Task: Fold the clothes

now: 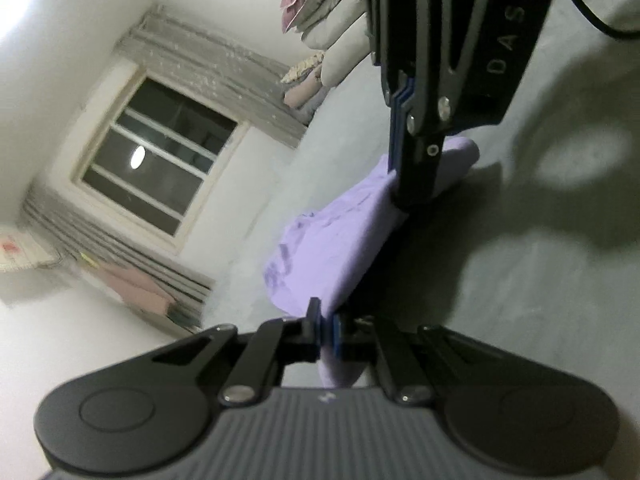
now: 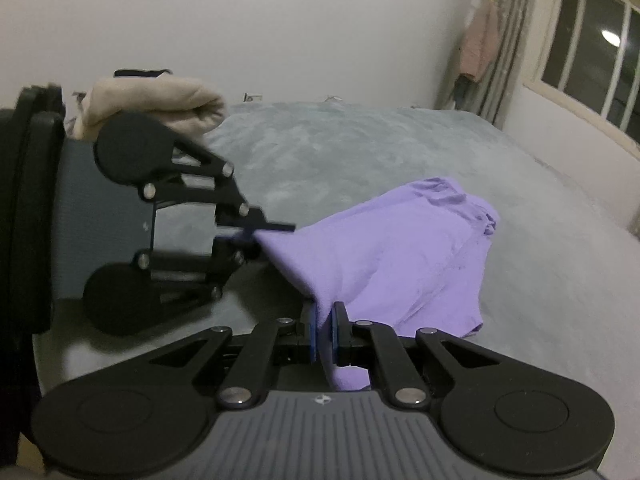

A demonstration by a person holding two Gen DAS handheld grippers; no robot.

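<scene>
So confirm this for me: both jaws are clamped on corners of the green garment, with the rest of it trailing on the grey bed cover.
One thing is off: the garment is purple, not green, as the right wrist view shows. The rest stands: the left gripper and the right gripper are each clamped on a corner of it, and the rest trails on the grey bed cover.

Dim indoor light with a cool, greyish cast. A ceiling lamp shows only as a bright reflection in the dark window [image 1: 160, 152]. Soft, broad shadows fall across the bed [image 1: 520, 280] in the left wrist view, which is smeared by motion blur. Both fisheye views bend straight lines near their edges; the right wrist view's top corners are dark.
</scene>
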